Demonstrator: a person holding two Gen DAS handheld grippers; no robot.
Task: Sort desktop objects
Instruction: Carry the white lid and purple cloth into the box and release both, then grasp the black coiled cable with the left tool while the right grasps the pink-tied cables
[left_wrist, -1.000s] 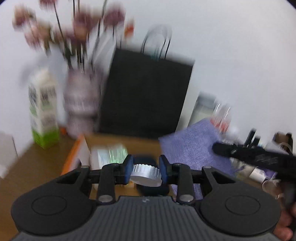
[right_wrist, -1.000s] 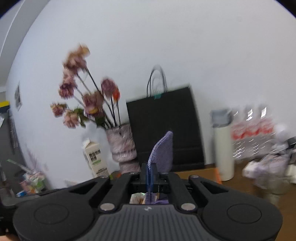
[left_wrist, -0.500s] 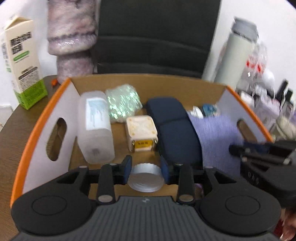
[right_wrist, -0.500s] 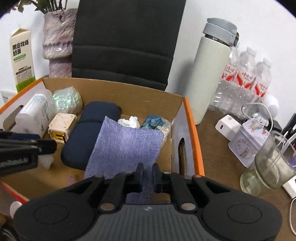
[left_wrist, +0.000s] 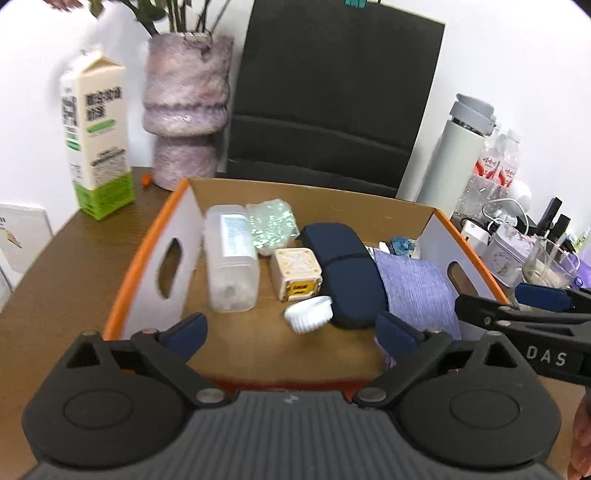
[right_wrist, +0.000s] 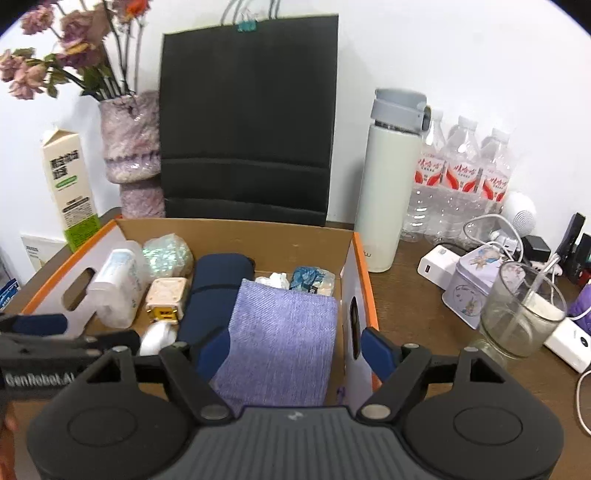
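Cardboard box (left_wrist: 155, 258) w/ 1 white cap (left_wrist: 309, 314), 1 purple cloth (right_wrist: 280, 332); both tools, left (left_wrist: 291, 332) & right (right_wrist: 295, 349), opening, nothing pinched.

right gripper (right_wrist: 295, 349) jaws opening over cardboard box (right_wrist: 236, 227) | purple cloth (right_wrist: 280, 332) lying inside box, unpinched, beside navy case (right_wrist: 216, 288)

The box (right_wrist: 236, 230) is plain matt cardboard, the purple cloth (right_wrist: 280, 332) coarsely woven, the cap (left_wrist: 309, 314) ribbed white plastic, the worktop (right_wrist: 417, 317) brown wood grain.
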